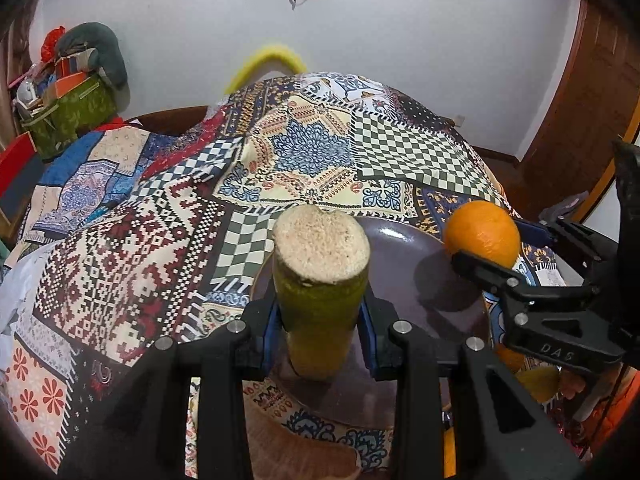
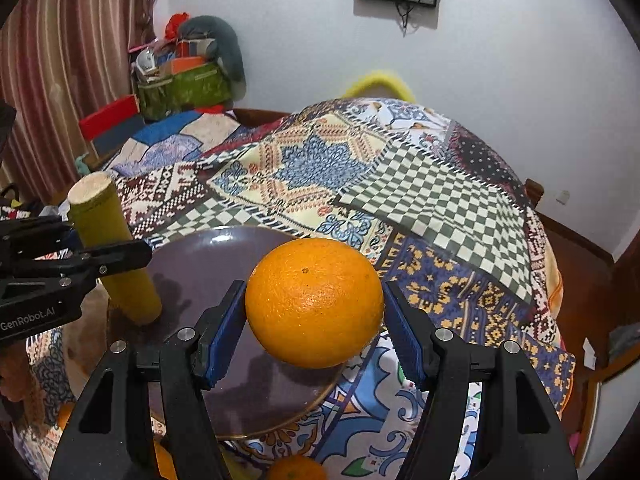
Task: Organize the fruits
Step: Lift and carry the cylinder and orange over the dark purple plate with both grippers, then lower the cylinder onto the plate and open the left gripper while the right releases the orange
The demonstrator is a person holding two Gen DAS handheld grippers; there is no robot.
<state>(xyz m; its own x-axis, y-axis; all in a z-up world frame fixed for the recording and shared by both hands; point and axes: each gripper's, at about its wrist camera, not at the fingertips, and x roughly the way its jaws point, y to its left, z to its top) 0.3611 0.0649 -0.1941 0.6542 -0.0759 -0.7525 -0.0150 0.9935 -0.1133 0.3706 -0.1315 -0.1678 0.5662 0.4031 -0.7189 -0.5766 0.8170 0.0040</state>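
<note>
My left gripper (image 1: 320, 332) is shut on a green sugarcane piece (image 1: 318, 280) with a pale cut end, holding it tilted with its lower end on the dark purple plate (image 1: 400, 252). My right gripper (image 2: 314, 328) is shut on an orange (image 2: 314, 300) and holds it above the plate's right side (image 2: 208, 256). The sugarcane piece (image 2: 108, 240) and left gripper (image 2: 120, 256) show at the left of the right wrist view. The orange (image 1: 482, 234) and right gripper (image 1: 492, 252) show at the right of the left wrist view.
The plate lies on a patchwork cloth (image 1: 304, 152) over a table. More oranges (image 2: 296, 468) lie at the near edge below the right gripper. A green bag of clutter (image 1: 68, 112) stands at the far left. A wall (image 2: 460, 60) is behind.
</note>
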